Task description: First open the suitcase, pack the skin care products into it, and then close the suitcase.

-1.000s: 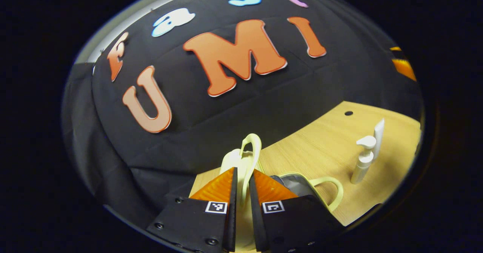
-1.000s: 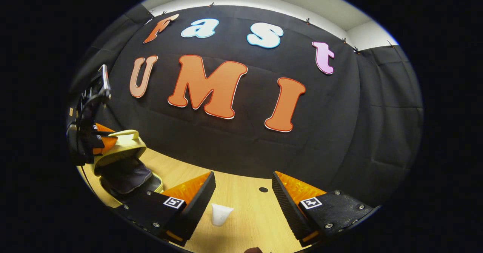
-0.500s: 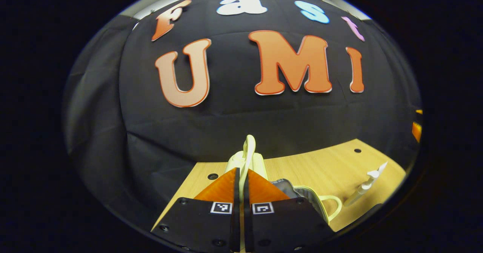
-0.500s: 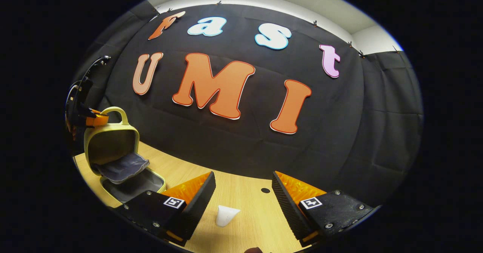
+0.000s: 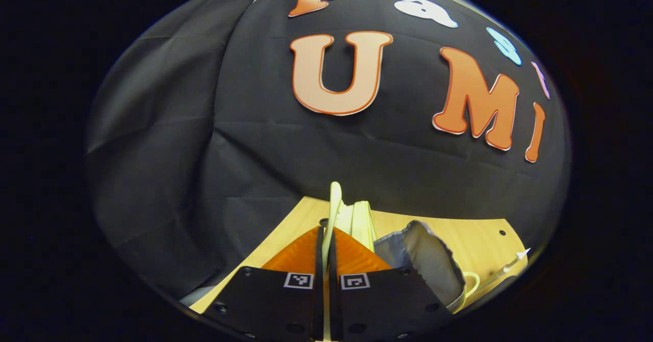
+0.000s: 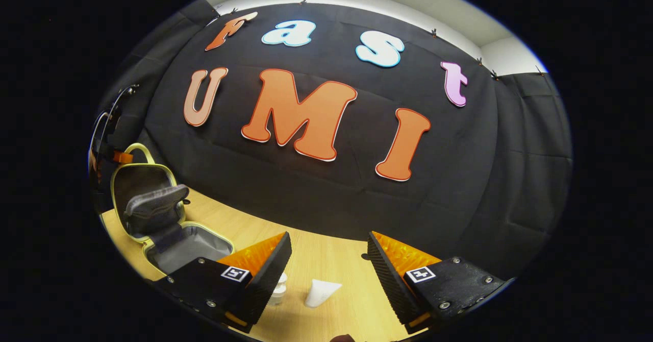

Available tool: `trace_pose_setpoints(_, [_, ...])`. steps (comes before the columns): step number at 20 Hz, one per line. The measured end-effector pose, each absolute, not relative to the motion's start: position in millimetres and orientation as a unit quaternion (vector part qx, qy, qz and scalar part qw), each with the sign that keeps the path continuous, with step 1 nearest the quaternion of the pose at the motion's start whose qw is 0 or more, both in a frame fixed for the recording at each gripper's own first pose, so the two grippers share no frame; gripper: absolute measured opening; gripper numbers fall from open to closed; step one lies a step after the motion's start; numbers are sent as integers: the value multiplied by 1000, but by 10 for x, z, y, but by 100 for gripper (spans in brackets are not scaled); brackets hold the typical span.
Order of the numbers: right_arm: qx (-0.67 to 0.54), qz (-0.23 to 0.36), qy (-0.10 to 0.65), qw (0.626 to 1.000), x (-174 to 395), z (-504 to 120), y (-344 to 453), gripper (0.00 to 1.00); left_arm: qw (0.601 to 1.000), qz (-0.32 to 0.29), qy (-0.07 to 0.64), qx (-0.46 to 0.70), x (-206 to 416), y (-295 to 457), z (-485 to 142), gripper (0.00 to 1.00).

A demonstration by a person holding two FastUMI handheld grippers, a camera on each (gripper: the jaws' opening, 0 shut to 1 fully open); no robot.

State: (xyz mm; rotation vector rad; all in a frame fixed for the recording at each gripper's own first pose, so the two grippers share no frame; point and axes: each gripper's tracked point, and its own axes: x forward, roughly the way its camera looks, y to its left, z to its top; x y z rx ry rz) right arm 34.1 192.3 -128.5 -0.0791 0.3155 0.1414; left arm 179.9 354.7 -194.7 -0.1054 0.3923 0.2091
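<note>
The small pale-yellow suitcase (image 6: pixel 206 228) stands open at the left of the right gripper view, its lid (image 6: pixel 144 181) upright with a grey lining flap (image 6: pixel 153 206) sagging from it. My left gripper (image 5: pixel 326 234) is shut on the lid's yellow handle (image 5: pixel 334 204); in the right gripper view the left gripper (image 6: pixel 108 143) is above the lid. My right gripper (image 6: pixel 329 245) hangs open over the table, with nothing between its fingers. Below it lie a white tube (image 6: pixel 321 292) and a small white bottle (image 6: pixel 278 287). A white pump bottle (image 5: pixel 511 264) lies at the far right edge.
The wooden table (image 6: pixel 331 263) has small round holes (image 5: pixel 502 233) near its back. The black cloth wall rises right behind the table. The base's own yellow handle (image 5: pixel 472 282) sticks out beside the grey lining (image 5: pixel 426 260).
My left gripper has closed on the handle and swung the lid from half raised to upright. The right gripper stayed open and drifted slightly, bringing the small white bottle into its view.
</note>
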Motion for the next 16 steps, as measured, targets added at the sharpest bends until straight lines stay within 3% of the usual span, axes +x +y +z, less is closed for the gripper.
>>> trace_pose_setpoints(10, [-46,45,172,983,207,-1245,2158,96,932,114,305,-159,1646,4467,-3088,5])
trace_pose_setpoints(16, [-40,17,188,981,93,-1235,2201,96,898,157,370,-179,1438,4783,-3802,8])
